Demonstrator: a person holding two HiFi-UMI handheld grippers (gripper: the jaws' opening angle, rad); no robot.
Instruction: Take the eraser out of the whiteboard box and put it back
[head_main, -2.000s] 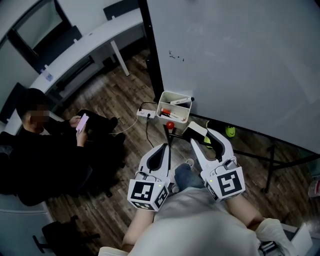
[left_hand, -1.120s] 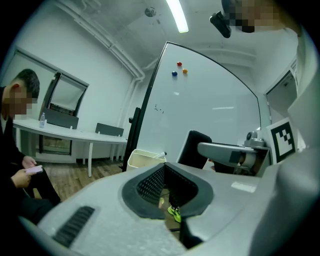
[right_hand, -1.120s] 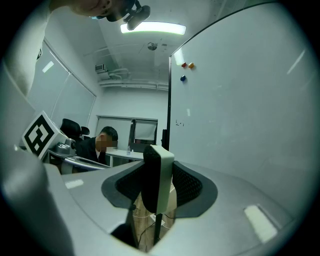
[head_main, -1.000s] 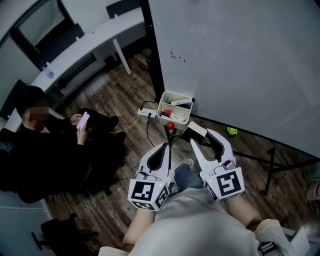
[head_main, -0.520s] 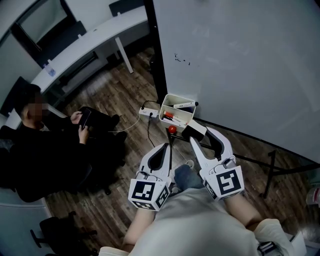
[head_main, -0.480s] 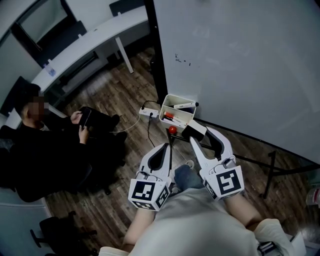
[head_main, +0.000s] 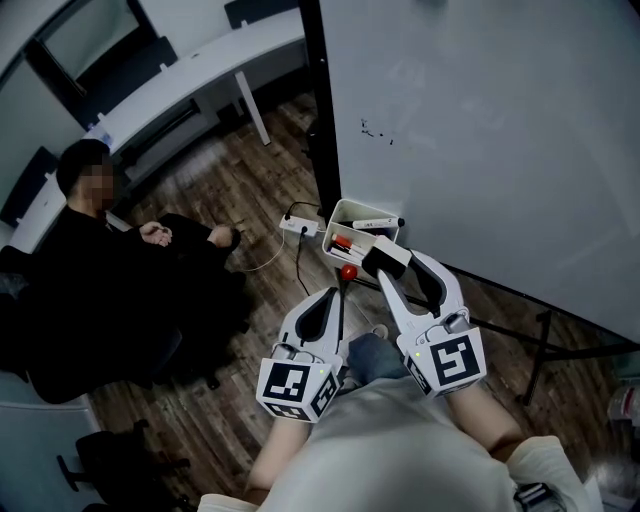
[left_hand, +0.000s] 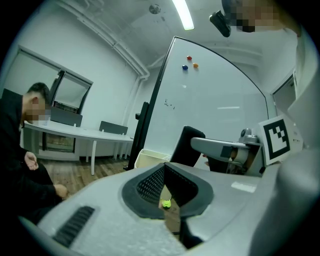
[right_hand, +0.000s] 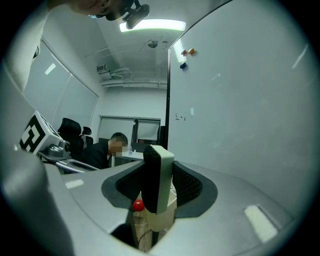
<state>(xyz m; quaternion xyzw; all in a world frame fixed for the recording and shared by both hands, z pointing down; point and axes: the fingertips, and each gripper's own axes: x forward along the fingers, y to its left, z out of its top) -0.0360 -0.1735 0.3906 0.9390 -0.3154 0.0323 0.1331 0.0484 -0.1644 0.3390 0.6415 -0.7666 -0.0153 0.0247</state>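
Observation:
The whiteboard box (head_main: 347, 211) is a white open tray hung at the whiteboard's lower left corner, with markers inside. My right gripper (head_main: 400, 266) is shut on the eraser (head_main: 388, 257), a white block with black felt, held just in front of the box and a little to its right. In the right gripper view the eraser (right_hand: 159, 177) stands upright between the jaws, above the box (right_hand: 172, 196). My left gripper (head_main: 333, 296) hangs lower and to the left with its jaws together and nothing in them. In the left gripper view the box (left_hand: 148, 158) lies ahead.
A red ball (head_main: 348, 271) sits on a rod just below the box. A power strip (head_main: 300, 226) and cables lie on the wood floor. A person in black (head_main: 110, 280) sits at left. The whiteboard's stand legs (head_main: 540, 340) cross the floor at right.
Both grippers have edged toward the whiteboard, and the eraser is now closer to the box. The seated person has lowered the phone and shifted.

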